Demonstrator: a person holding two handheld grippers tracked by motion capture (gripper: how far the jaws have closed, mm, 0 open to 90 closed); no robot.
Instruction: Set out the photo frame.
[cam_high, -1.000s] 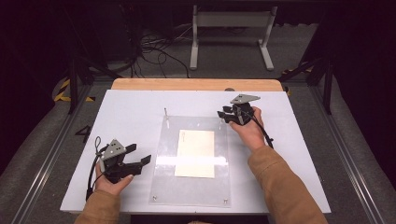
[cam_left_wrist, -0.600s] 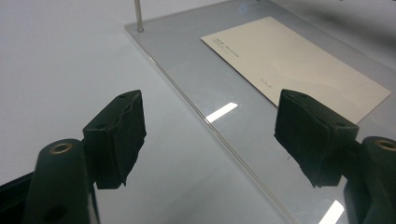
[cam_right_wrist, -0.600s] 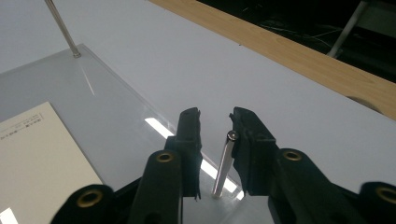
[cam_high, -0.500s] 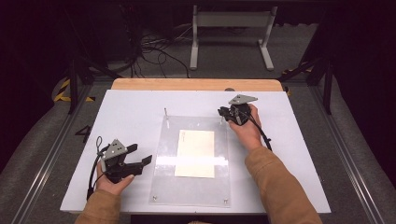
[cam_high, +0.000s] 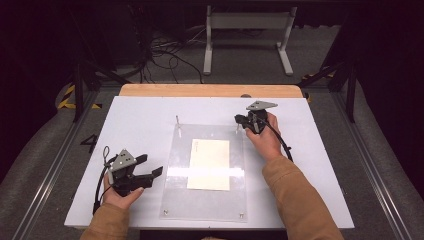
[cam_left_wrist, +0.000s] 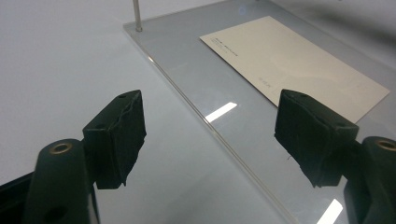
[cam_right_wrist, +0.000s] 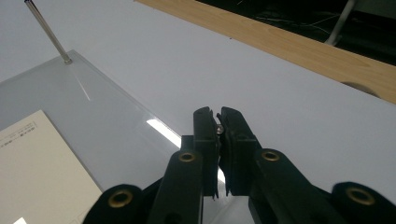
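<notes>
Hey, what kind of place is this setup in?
Probably a lab or workshop test bench, not a home. A white table holds a clear acrylic plate with thin metal pins, and behind it loose cables lie on grey carpet beside a metal stand.

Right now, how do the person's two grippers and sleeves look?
Both the left gripper and the right gripper are black, each with a grey three-cornered plate on top and a black cable trailing back. Their jaws carry dark pads and brass-coloured pivot rings. The sleeves are tan-brown.
</notes>
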